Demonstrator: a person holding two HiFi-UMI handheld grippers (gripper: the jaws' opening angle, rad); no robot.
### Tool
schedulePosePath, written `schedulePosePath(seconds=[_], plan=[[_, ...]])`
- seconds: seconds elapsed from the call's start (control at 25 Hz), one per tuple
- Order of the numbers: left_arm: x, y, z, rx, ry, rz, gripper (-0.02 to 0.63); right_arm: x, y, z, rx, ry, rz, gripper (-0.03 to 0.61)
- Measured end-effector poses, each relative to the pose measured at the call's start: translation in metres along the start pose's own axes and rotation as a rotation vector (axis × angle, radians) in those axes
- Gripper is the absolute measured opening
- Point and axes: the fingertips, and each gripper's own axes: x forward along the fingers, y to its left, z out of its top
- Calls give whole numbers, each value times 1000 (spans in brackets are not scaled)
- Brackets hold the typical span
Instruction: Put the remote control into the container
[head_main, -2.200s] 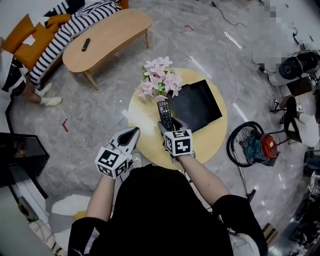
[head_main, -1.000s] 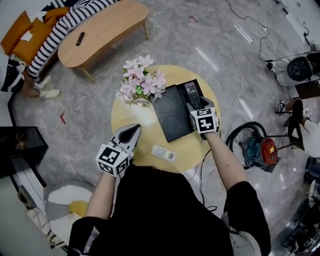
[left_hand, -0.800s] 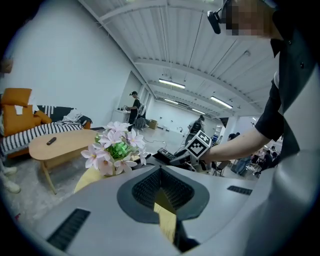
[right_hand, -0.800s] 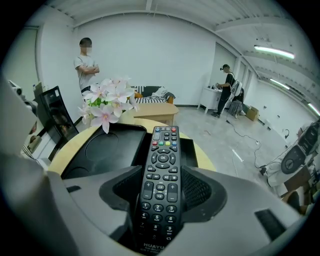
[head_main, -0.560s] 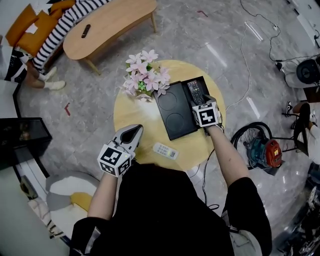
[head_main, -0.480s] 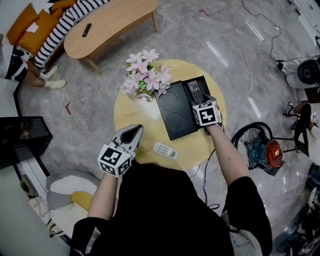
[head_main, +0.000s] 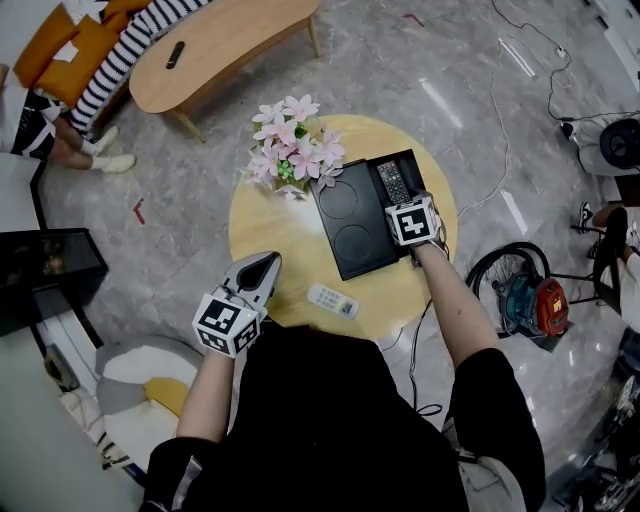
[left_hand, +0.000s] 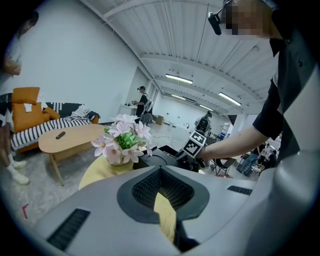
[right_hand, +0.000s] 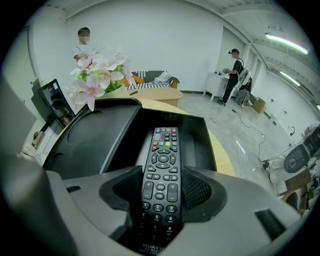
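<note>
A black remote control (head_main: 392, 182) (right_hand: 162, 165) is clamped lengthwise between the pads of my right gripper (head_main: 403, 204) (right_hand: 162, 194). Its far end points into the narrow right compartment of the black container (head_main: 350, 245) (right_hand: 100, 135). That container lies on the round yellow table (head_main: 270, 235). Whether the remote touches the compartment floor cannot be told. My left gripper (head_main: 264, 266) (left_hand: 162, 200) hovers at the table's near left edge, jaws together and nothing in them.
A vase of pink flowers (head_main: 295, 152) (right_hand: 97, 75) stands just left of the container. A small white remote (head_main: 330, 302) lies near the table's front edge. Beyond are a wooden coffee table (head_main: 220, 50), a sofa, cables and a vacuum (head_main: 520, 295) on the floor.
My right gripper has carried the black remote from the table's middle over to the container's right compartment and has sunk lower there. The left gripper has hardly moved.
</note>
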Motion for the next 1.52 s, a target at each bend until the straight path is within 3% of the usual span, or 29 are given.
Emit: schedulePosePath(seconds=[0.28, 0.88, 1.28, 1.52], plan=[[5, 1, -1, -11, 8, -11, 8, 11, 0, -8, 86, 61, 17, 253], [10, 5, 4, -6, 0, -45, 8, -3, 2, 0, 49, 24, 2, 253], [4, 2, 17, 37, -41, -86, 8, -44, -3, 17, 148, -87, -56, 253], [-11, 2, 34, 89, -99, -110, 6, -102, 10, 31, 265, -250, -58, 253]])
